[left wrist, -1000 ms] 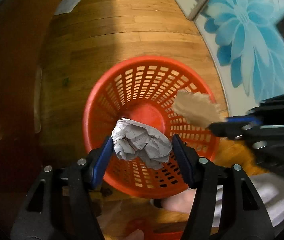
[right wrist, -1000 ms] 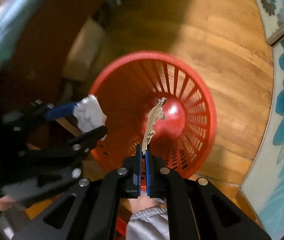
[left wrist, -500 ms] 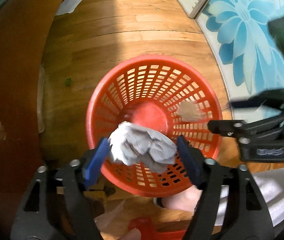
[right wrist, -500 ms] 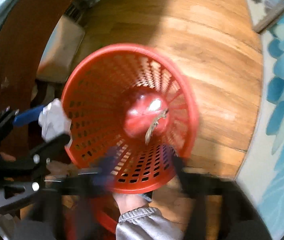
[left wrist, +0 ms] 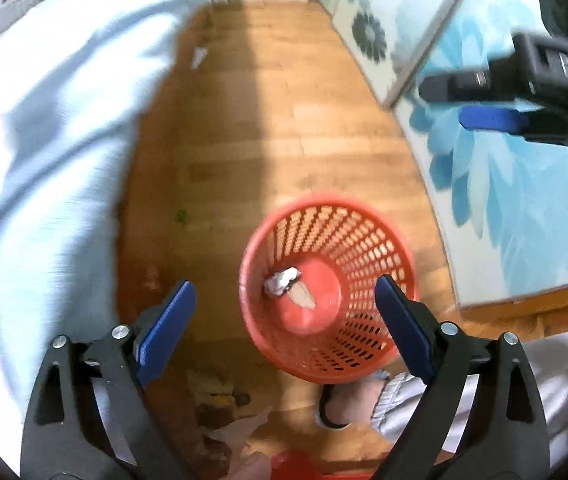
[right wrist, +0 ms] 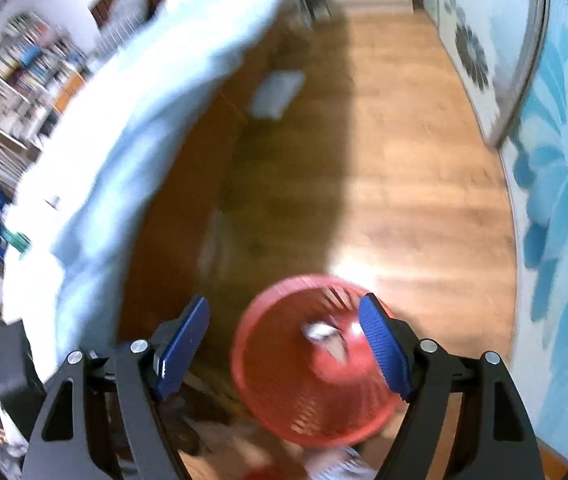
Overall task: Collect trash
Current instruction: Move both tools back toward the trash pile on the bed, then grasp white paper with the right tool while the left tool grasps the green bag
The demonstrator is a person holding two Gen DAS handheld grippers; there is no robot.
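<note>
Both the left gripper (left wrist: 284, 316) and the right gripper (right wrist: 284, 340) hang spread wide and empty, the left's jaws having just been opening. The crumpled paper (left wrist: 282, 281) and brown scrap (left wrist: 303, 298) lie at the bottom of the red basket (left wrist: 363, 240) on the wood floor (left wrist: 284, 140), near a foot (left wrist: 339, 404)

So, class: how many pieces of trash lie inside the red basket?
2: a crumpled white paper ball and a brownish scrap beside it, both on the red basket floor. More could be hidden.

Left tongs (left wrist: 284, 312): black plastic clamp-style arms with triangular cut-outs, silver rivets at the pivots, ribbed blue pads (left wrist: 166, 330). Right tongs (right wrist: 284, 344): identical construction. The person wears light grey cuffed trousers (left wrist: 399, 404) and a dark slipper (left wrist: 329, 410).
</note>
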